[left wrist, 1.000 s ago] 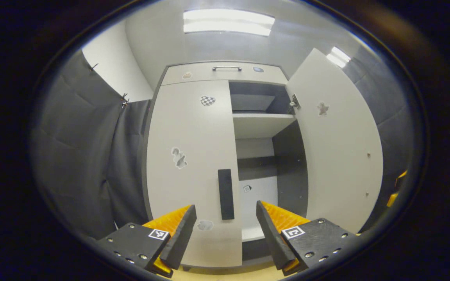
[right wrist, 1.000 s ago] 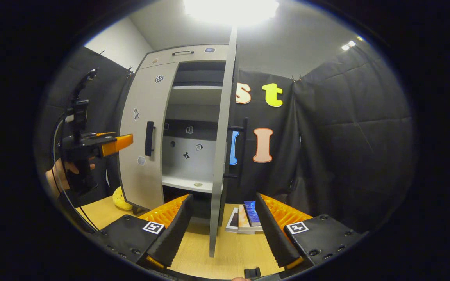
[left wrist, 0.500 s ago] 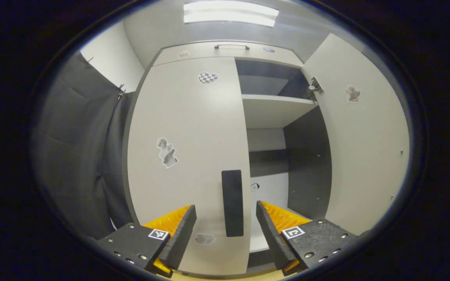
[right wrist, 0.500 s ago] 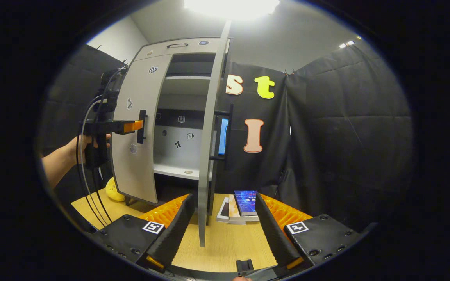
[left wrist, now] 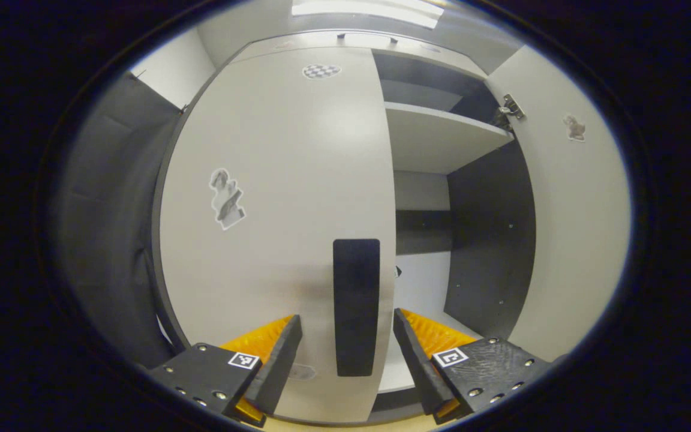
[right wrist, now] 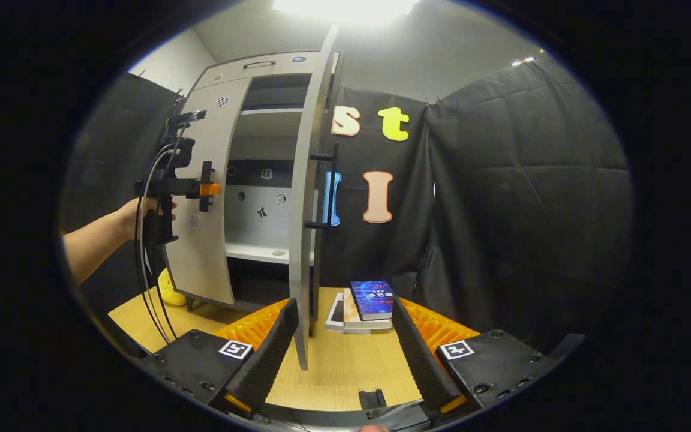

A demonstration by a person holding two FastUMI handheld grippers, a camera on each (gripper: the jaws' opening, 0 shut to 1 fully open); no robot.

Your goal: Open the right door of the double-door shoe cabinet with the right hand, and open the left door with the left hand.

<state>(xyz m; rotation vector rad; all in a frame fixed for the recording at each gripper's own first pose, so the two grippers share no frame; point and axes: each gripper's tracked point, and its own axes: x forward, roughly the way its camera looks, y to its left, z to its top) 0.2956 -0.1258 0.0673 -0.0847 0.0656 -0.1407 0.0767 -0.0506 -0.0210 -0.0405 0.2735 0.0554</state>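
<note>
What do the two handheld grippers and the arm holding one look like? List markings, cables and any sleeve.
Each gripper, the left gripper and the right gripper, has black bolted blocks carrying small square black-and-white tags, with ribbed wedge-shaped fingers. In the right gripper view, the left one shows as a black pistol-grip body with looping cables. The forearm holding it is bare, no sleeve.

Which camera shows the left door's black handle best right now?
The left gripper view: the left door handle stands large and face-on just beyond the open left gripper. In the right gripper view, the handle is small, side-on, with the left gripper at it.
</note>
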